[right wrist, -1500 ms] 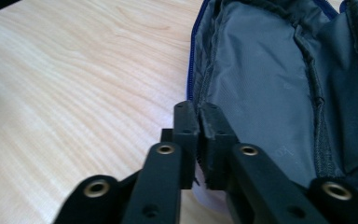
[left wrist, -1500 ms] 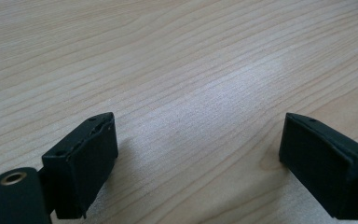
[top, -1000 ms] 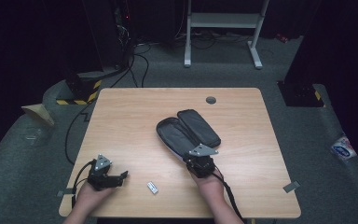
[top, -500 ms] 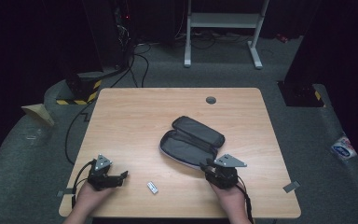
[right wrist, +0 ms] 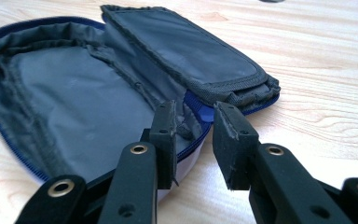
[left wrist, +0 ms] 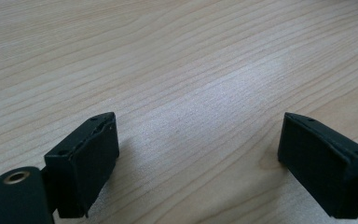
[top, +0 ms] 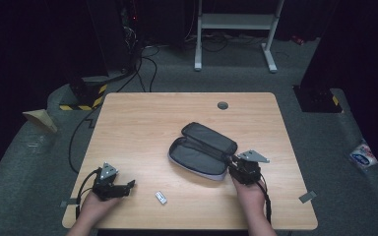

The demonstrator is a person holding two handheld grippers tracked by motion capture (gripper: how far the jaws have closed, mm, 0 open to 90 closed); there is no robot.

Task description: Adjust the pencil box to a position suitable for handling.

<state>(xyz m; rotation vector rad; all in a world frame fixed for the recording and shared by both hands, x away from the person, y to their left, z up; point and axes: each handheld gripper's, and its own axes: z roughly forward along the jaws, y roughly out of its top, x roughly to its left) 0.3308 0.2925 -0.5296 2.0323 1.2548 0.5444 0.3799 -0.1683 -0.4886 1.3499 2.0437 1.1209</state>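
Observation:
A dark grey zip pouch (top: 202, 150) lies open in the middle-right of the wooden table (top: 142, 128), its two halves spread and its grey lining up. My right gripper (top: 232, 163) sits at the pouch's near right end. In the right gripper view the pouch (right wrist: 84, 93) lies just ahead, and the right gripper (right wrist: 195, 112) stands narrowly open with the blue zip edge in the gap, neither jaw pressing on it. My left gripper (top: 130, 186) rests near the front left edge, pointing right. In its own view the left gripper (left wrist: 198, 123) is wide open over bare wood.
A small white object (top: 161, 197) lies on the table between the two hands, near the front edge. A round grommet (top: 222, 105) sits at the table's far side. Cables and a stand are on the floor beyond.
The pouch was dragged right and turned over the last second, with my right gripper moving right along with it. It has since come to rest. The left gripper stayed put.

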